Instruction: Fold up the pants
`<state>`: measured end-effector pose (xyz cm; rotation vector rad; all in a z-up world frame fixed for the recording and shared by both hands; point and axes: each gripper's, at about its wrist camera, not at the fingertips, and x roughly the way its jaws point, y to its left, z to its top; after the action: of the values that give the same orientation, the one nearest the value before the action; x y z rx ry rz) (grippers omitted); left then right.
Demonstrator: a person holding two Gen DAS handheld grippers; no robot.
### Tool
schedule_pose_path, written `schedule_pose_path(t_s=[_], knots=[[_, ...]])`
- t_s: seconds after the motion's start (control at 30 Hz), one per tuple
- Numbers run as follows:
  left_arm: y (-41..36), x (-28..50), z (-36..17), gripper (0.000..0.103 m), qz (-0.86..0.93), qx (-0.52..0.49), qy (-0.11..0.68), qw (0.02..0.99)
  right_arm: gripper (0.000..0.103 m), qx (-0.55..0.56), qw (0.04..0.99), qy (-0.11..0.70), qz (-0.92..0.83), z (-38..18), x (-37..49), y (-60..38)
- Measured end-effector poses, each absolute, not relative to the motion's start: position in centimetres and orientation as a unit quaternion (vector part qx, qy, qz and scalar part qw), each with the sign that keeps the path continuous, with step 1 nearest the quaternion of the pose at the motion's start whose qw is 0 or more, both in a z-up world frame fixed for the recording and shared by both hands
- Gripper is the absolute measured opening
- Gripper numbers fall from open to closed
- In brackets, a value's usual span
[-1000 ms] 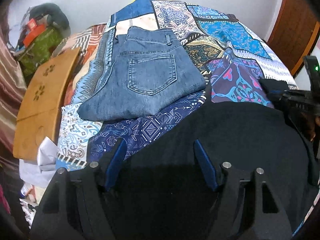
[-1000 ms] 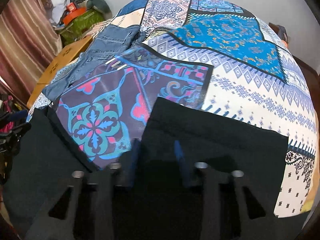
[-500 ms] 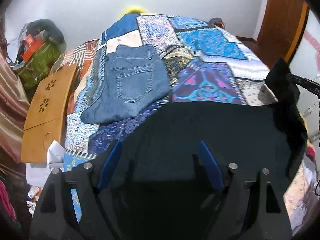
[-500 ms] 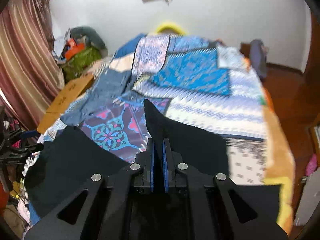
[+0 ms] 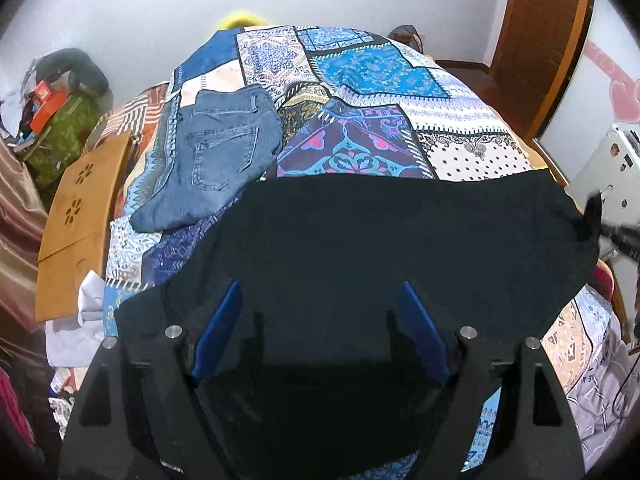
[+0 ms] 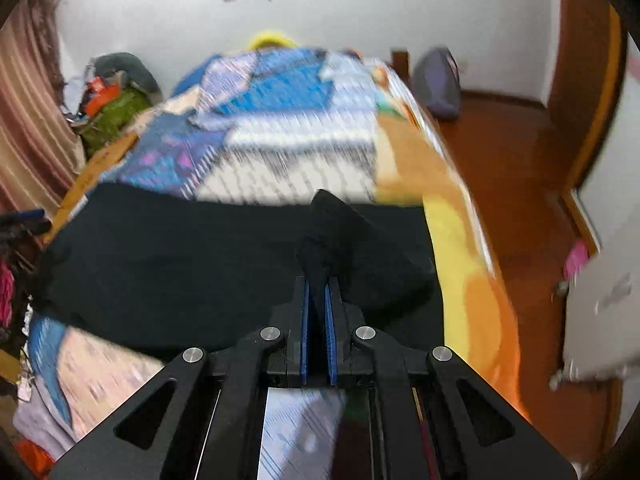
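Note:
Black pants (image 5: 360, 248) lie spread across the near end of the patchwork bedspread (image 5: 360, 80). My left gripper (image 5: 320, 304) is open, its blue pads wide apart over the black cloth, holding nothing. My right gripper (image 6: 316, 292) is shut on a bunched edge of the black pants (image 6: 336, 236) and holds it lifted at the bed's right side; the right wrist view is motion-blurred. That gripper shows dimly at the far right of the left wrist view (image 5: 612, 232), with the cloth pulled up to it.
Folded blue jeans (image 5: 216, 152) lie on the bed's left side. A wooden lap table (image 5: 76, 216) leans by the left edge, clutter and bags (image 5: 60, 120) behind it. A wooden door (image 5: 540, 40) and white cabinet (image 5: 604, 160) stand right. A grey bag (image 6: 436, 84) sits on the floor.
My right gripper has shut on the pants' edge and pulled it up and right, stretching the black cloth across the bed. My left gripper has risen and stayed open.

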<state>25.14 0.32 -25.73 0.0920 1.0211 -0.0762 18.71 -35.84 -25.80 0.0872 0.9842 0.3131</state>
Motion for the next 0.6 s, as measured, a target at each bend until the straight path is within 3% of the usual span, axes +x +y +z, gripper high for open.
schedule_pose_path(t_s=[0.1, 0.2, 0.23, 0.4, 0.6], knots=[[1.1, 24.9, -25.8, 0.081, -0.029, 0.038, 0.493, 0.869, 0.014, 0.066, 0.853, 0.499, 0.137, -28.1, 17.8, -37.2], [2.2, 25.0, -25.7, 0.081, -0.016, 0.035, 0.495, 0.868, 0.036, 0.075, 0.851, 0.508, 0.109, -28.3, 17.4, -38.3], [2.4, 25.2, -25.6, 0.081, -0.015, 0.034, 0.496, 0.868, 0.039, 0.072, 0.856, 0.503, 0.095, -27.8, 17.3, -38.7], [2.0, 27.0, -24.9, 0.081, -0.020, 0.044, 0.498, 0.866, 0.046, 0.060, 0.886, 0.456, 0.062, -25.0, 17.9, -40.3], [-2.5, 29.9, -24.9, 0.081, -0.061, 0.060, 0.495, 0.865, 0.046, 0.046, 0.895, 0.437, 0.074, -25.9, 21.2, -40.1]])
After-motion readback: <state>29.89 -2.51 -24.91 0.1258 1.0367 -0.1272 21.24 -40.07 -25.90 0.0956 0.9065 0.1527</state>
